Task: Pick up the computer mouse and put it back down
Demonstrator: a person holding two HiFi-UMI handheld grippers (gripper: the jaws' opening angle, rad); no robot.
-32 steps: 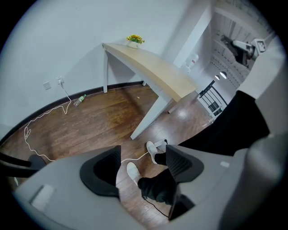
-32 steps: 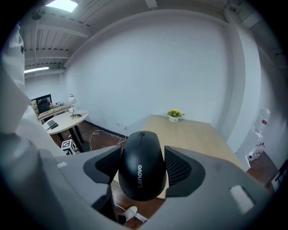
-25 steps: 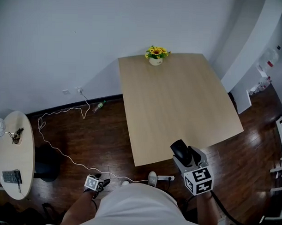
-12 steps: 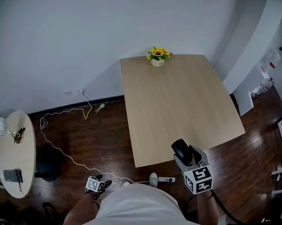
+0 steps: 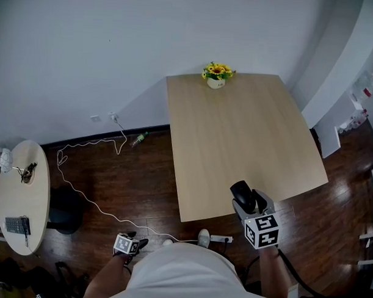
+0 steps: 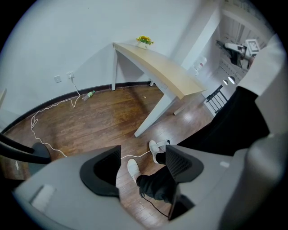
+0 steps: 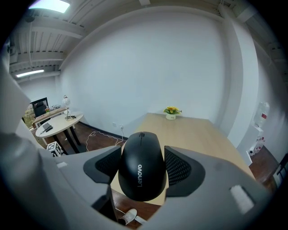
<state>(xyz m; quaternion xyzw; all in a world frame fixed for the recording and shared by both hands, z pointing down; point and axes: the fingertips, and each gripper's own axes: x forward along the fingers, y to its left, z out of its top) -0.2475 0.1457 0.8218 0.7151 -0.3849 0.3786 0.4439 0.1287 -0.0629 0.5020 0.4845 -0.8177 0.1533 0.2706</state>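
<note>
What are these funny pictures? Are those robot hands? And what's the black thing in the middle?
There's no robot here. A person holds a grabber tool with two jaws in each hand. One picture comes from a camera on the person's head, looking down. The other two come from cameras riding on the tools. The right gripper squeezes a black computer mouse by the near edge of the wooden table. The left gripper is open and empty, pointing at the floor. The table holds only a pot of yellow flowers.
</note>
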